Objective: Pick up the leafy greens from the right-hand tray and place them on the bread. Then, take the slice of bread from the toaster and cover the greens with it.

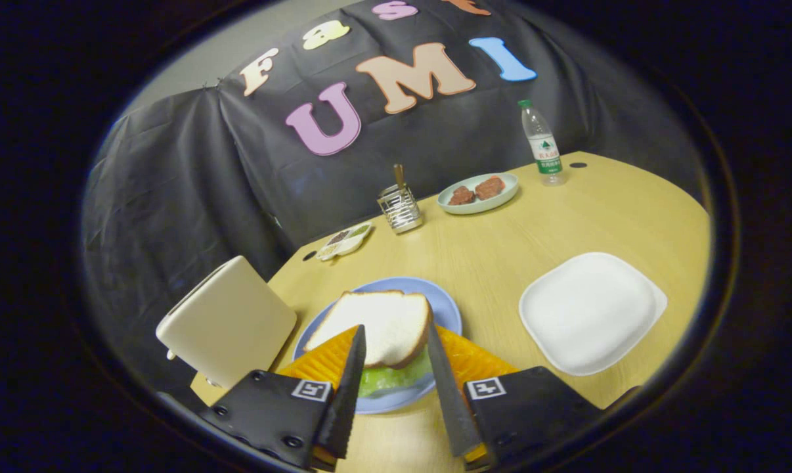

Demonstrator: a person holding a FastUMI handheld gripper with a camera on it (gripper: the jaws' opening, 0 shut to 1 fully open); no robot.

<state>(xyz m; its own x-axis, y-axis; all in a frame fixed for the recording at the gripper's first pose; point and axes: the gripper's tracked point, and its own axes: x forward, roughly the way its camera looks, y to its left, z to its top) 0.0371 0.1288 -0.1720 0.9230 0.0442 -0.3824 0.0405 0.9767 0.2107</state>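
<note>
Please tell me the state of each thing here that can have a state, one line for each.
gripper: jaws open, either side of the bread slice
bread slice: lying on the leafy greens
leafy greens: covered, edge showing
blue plate: holds the sandwich
white tray: empty
bottle: upright, capped

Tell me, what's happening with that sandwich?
A person is making a sandwich with a hand-held gripper. Its jaws are open, one on each side of the top bread slice, and it's hard to tell whether they touch it. The slice lies over the leafy greens on the blue plate. The toaster stands beside the plate, and the white tray sits on the other side.
</note>
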